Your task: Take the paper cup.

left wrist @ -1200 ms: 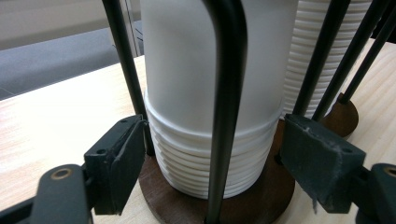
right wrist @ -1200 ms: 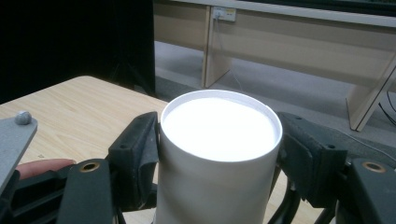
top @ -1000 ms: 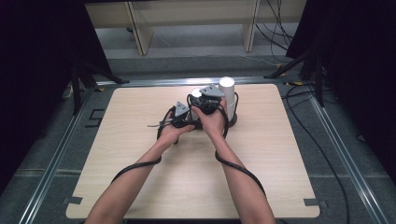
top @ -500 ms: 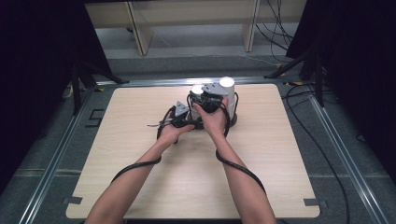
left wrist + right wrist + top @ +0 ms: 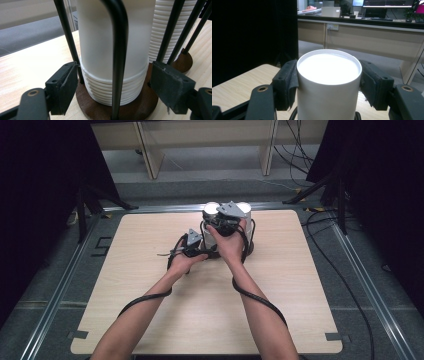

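Two tongs | right tongs pinching top cup, lifted higher | left tongs spread around holder base

High view overhead, facing forward; gripper views close, sharing white cup

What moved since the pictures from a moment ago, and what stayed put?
The right gripper has risen a little, its jaws closing on the top white cup, which comes up with it. The left gripper stayed low beside the wooden base, its jaws opening slightly. The cup stacks and table stayed put.
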The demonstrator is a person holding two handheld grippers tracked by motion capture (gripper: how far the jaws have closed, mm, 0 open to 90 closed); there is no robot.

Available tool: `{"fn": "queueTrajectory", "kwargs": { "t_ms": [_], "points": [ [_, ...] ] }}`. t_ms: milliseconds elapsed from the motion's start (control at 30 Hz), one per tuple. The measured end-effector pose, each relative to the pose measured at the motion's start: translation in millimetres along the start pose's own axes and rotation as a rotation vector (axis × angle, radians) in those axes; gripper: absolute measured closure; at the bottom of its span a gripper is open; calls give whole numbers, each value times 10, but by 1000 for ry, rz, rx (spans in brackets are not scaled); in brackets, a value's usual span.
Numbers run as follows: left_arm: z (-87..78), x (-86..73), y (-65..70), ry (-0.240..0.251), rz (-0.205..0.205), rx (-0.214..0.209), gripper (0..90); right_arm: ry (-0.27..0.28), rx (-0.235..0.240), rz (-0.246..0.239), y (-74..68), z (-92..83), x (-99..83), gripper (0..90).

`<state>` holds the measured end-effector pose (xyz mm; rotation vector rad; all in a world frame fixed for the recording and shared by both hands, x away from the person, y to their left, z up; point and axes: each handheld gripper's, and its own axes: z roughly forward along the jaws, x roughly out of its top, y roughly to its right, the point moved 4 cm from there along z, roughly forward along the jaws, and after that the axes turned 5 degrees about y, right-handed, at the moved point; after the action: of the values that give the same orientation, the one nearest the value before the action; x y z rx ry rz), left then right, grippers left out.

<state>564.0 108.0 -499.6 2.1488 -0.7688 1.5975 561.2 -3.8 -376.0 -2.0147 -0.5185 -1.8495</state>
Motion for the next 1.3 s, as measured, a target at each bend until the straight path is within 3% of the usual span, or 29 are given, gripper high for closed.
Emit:
{"fn": "queueTrajectory", "kwargs": {
  "t_ms": [67,100,300,367,400,533,567,600,733,833,900,933,967,1033,1100,1133,1200,1300],
  "points": [
    [-3,-1,4,1,0,0,204,15,0,-18,10,-15,35,354],
    [-5,-3,9,0,-2,0,199,17,4,8,-7,-19,42,354],
    [-18,5,20,21,-19,3,181,35,8,-13,-6,-48,117,355],
    [-25,5,11,25,-14,2,177,42,9,-3,-10,-63,146,355],
    [-34,7,6,22,-12,2,176,35,14,28,-28,-80,159,354],
    [-71,14,-15,24,-7,6,169,74,24,9,-37,-103,243,355],
    [-84,8,-31,11,17,12,168,74,29,9,-47,-111,258,355],
    [-84,8,-31,11,17,12,166,74,29,9,-47,-111,258,355],
    [-153,11,-33,17,17,0,150,88,39,-19,-79,-168,320,355],
    [-225,19,-42,15,15,-11,145,86,49,-2,-102,-216,338,355],
    [-246,17,-44,15,15,-12,143,99,46,-27,-87,-255,366,355],
    [-286,19,-30,31,8,-14,142,93,57,-7,-99,-278,371,355],
    [-309,17,-31,29,14,-15,142,95,55,-30,-84,-297,384,355],
    [-357,11,-46,16,39,-15,141,100,62,-27,-83,-326,398,355],
    [-392,12,-33,23,33,-21,141,95,67,6,-102,-359,400,355],
    [-408,17,-13,37,21,-30,138,96,71,-1,-97,-368,401,355],
    [-457,29,4,36,39,-39,129,104,70,-27,-72,-386,396,355],
    [-517,45,25,48,51,-45,123,81,91,25,-112,-439,365,355]
  ]
}}
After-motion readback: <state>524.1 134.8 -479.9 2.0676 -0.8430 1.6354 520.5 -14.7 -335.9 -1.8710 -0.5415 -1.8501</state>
